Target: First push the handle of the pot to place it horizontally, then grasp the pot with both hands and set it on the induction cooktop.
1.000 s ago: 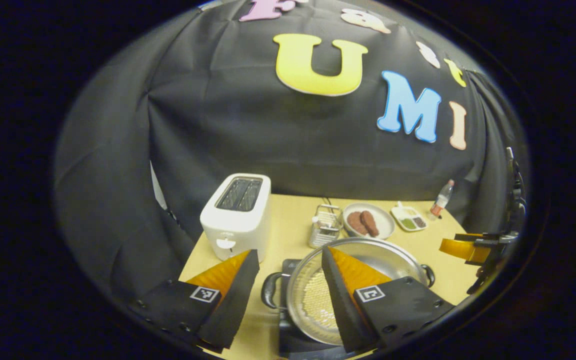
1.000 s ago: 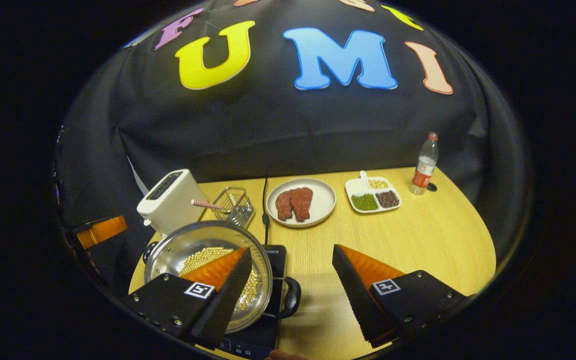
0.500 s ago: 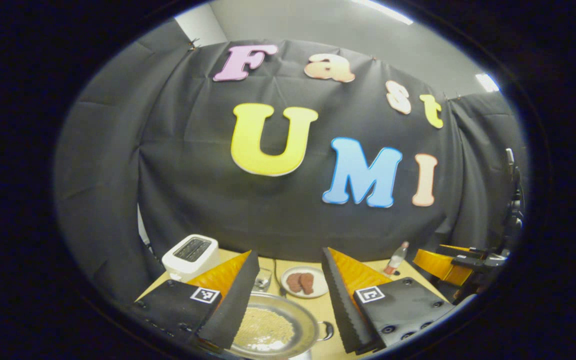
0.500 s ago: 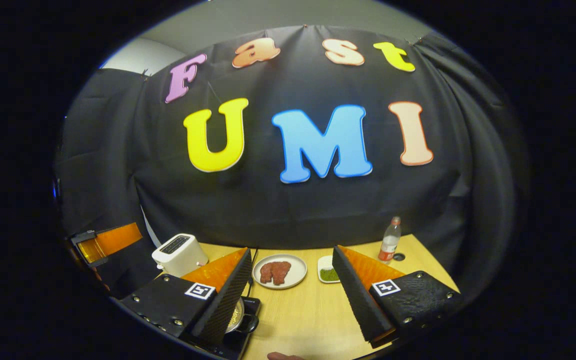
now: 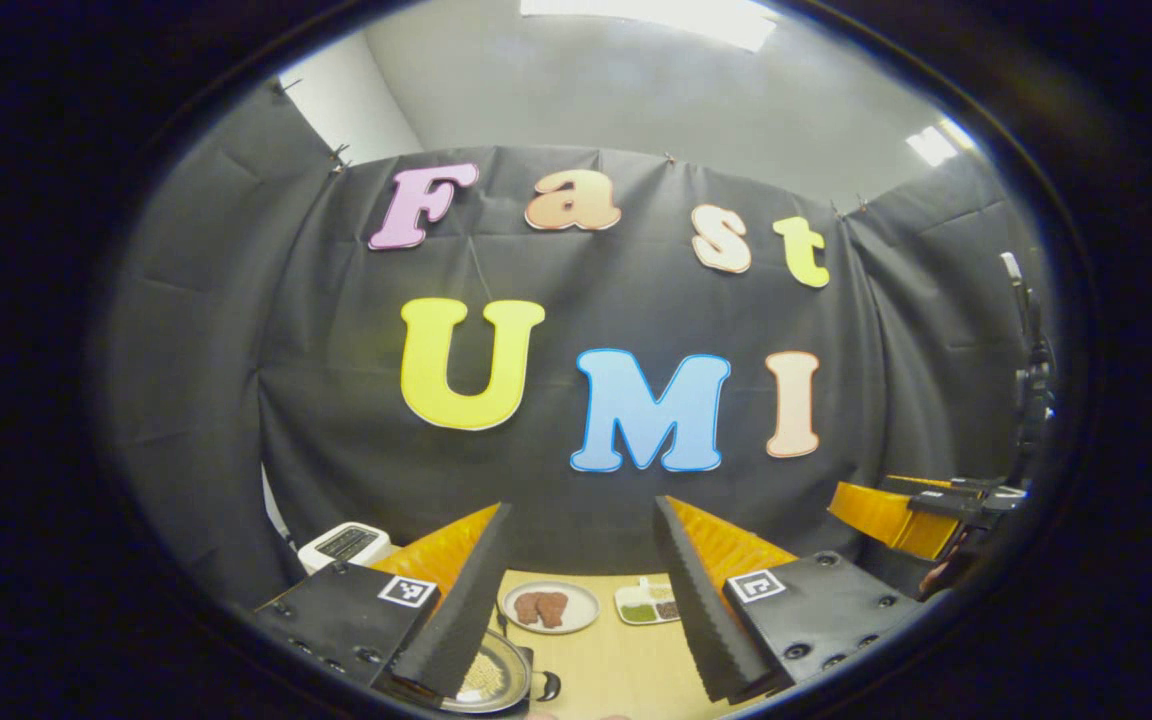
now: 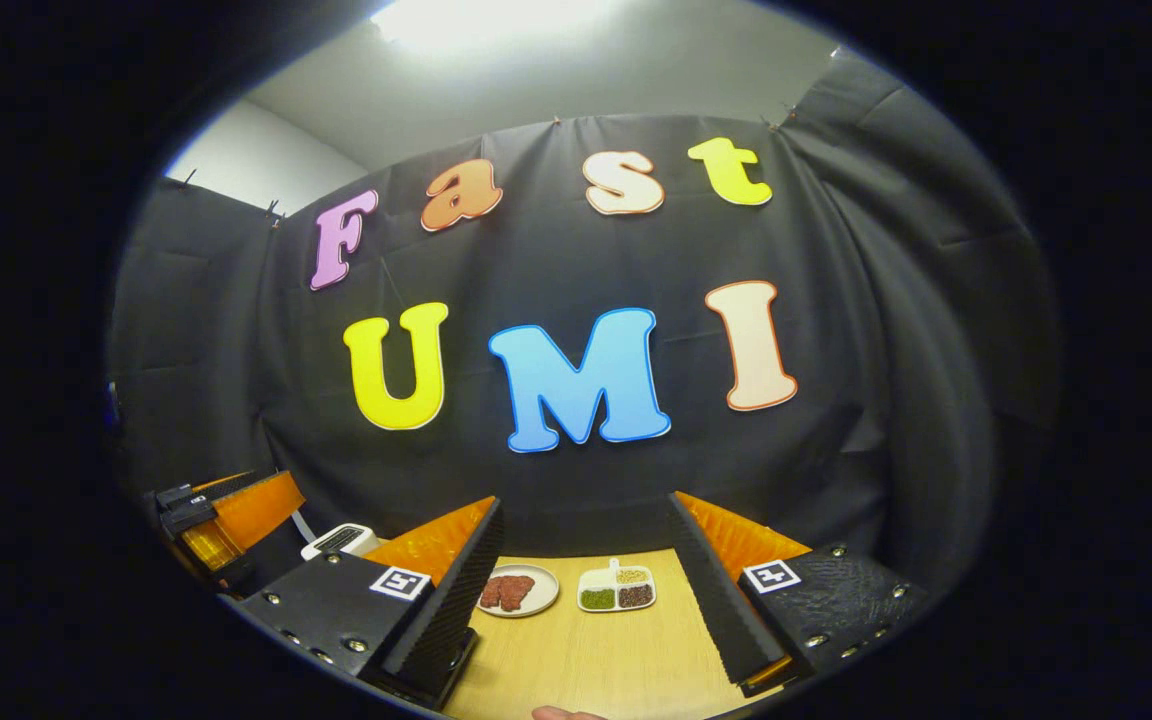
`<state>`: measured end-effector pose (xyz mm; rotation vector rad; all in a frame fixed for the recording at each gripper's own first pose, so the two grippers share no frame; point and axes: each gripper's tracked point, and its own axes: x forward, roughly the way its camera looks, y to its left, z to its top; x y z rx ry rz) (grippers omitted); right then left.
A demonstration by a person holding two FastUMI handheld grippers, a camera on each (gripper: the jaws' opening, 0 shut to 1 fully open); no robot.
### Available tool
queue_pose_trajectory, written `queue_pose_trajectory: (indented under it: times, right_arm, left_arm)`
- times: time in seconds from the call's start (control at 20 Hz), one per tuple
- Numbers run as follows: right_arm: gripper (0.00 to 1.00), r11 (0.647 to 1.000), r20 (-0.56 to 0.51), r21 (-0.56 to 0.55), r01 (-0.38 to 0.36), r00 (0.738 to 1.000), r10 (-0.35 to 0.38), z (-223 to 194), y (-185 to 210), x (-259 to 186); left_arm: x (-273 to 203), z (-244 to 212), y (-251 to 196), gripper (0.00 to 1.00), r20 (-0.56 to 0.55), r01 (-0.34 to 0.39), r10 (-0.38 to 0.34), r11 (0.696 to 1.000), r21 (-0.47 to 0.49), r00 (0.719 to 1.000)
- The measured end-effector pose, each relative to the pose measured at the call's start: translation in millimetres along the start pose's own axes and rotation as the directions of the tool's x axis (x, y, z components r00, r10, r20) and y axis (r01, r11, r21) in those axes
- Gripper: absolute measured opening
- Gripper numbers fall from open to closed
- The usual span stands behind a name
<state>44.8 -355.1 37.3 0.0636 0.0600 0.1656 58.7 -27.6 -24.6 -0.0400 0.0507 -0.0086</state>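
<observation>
The steel pot (image 5: 489, 680), with pale beans inside, shows at the bottom edge of the left gripper view, partly behind my left finger. One black side handle (image 5: 548, 686) sticks out to its right. My left gripper (image 5: 581, 507) is open and raised well above the pot, holding nothing. My right gripper (image 6: 584, 502) is also open and empty, high over the wooden table (image 6: 596, 660). Each gripper shows at the side of the other's view: the right gripper (image 5: 901, 505) and the left gripper (image 6: 236, 510).
A white toaster (image 5: 346, 545) stands at the table's left. A plate with meat (image 5: 548, 607) and a divided dish of beans (image 5: 648, 610) sit at the back. The same plate (image 6: 516, 590) and dish (image 6: 616, 590) show in the right gripper view.
Both grippers have lifted and tilted up, away from the pot, staying open. The pot has slid from large in view to the bottom edge; the wall and ceiling now dominate.
</observation>
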Motion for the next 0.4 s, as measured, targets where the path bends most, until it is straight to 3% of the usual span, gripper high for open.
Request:
queue_pose_trajectory:
  times: [0.25,0.3,0.35,0.4]
  right_arm:
    - [0.98,1.000,-0.018,-0.009,-0.010,1.000,0.009,-7.8,-14.9,-2.0]
    - [0.98,1.000,-0.021,-0.007,-0.009,1.000,0.009,-7.3,-15.4,-4.5]
    - [0.98,1.000,-0.020,-0.008,-0.005,1.000,0.005,-7.4,-15.1,-5.8]
    - [0.98,1.000,-0.014,-0.012,0.004,1.000,-0.004,-5.4,-14.7,-8.7]
  left_arm:
    - [-9.8,-3.6,-8.4,0.87,-0.011,-0.016,0.016,1.000,-0.005,1.000]
    - [-12.5,-1.5,-8.4,0.94,-0.010,-0.014,0.014,1.000,-0.009,1.000]
    - [-15.9,0.7,-8.2,0.94,0.000,-0.008,0.008,1.000,-0.014,1.000]
    - [-18.0,4.0,-6.2,0.87,0.009,0.001,0.000,1.000,-0.017,1.000]
